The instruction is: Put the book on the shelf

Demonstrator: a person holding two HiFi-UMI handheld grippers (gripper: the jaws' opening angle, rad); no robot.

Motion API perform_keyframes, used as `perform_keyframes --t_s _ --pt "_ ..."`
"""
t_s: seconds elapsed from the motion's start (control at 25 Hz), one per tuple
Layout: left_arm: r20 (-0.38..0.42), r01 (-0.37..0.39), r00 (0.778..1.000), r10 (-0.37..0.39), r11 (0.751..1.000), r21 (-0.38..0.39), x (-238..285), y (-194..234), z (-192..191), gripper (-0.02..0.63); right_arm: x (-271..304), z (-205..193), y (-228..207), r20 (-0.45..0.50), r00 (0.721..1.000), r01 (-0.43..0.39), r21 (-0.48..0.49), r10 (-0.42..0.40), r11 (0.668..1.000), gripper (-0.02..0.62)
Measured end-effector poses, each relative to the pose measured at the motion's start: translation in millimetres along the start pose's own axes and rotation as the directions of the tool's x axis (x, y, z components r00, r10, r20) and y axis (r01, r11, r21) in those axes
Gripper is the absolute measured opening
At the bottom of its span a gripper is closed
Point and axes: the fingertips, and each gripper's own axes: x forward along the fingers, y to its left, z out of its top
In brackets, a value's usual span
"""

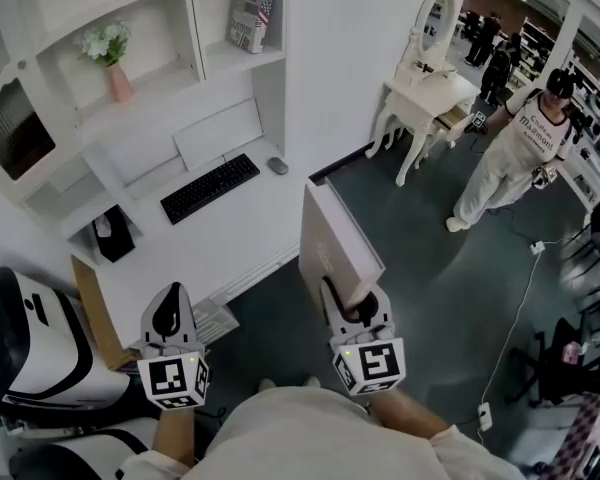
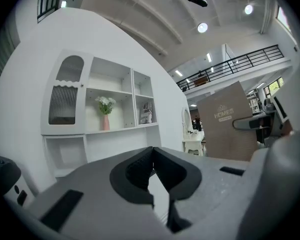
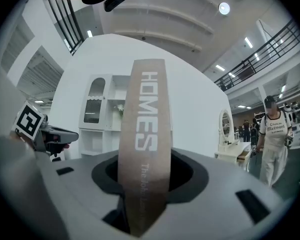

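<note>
My right gripper (image 1: 346,306) is shut on the lower edge of a large tan book (image 1: 332,240), which stands upright over the dark floor beside the desk. In the right gripper view its spine (image 3: 145,129), printed "HOMES", fills the gap between the jaws. The white shelf unit (image 1: 230,63) rises against the wall ahead and to the left. My left gripper (image 1: 170,308) hovers at the desk's front edge; in the left gripper view its pads (image 2: 140,166) meet at the tips with nothing between them. That view also shows the book's cover (image 2: 225,121) on the right.
On the shelf stand a pink vase of white flowers (image 1: 112,60) and another book (image 1: 252,13). The white desk (image 1: 240,233) carries a black keyboard (image 1: 210,187), a mouse (image 1: 277,166) and a black box (image 1: 113,234). A white dressing table (image 1: 425,98) and a standing person (image 1: 510,153) are at right.
</note>
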Motion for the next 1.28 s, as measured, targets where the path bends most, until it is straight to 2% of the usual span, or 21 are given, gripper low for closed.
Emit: perform_keyframes --t_s 0.8,1.28 --pt "-0.038 -0.086 0.996 0.086 0.996 -0.009 -6 -46 -8 0.005 3 -4 -42 0.012 0.997 -0.078 0.013 0.078 0.997 0.179" --pt "-0.019 -0.084 0.996 0.084 0.996 -0.014 37 -39 -6 0.005 43 -8 -53 0.012 0.996 -0.086 0.006 0.086 0.996 0.179"
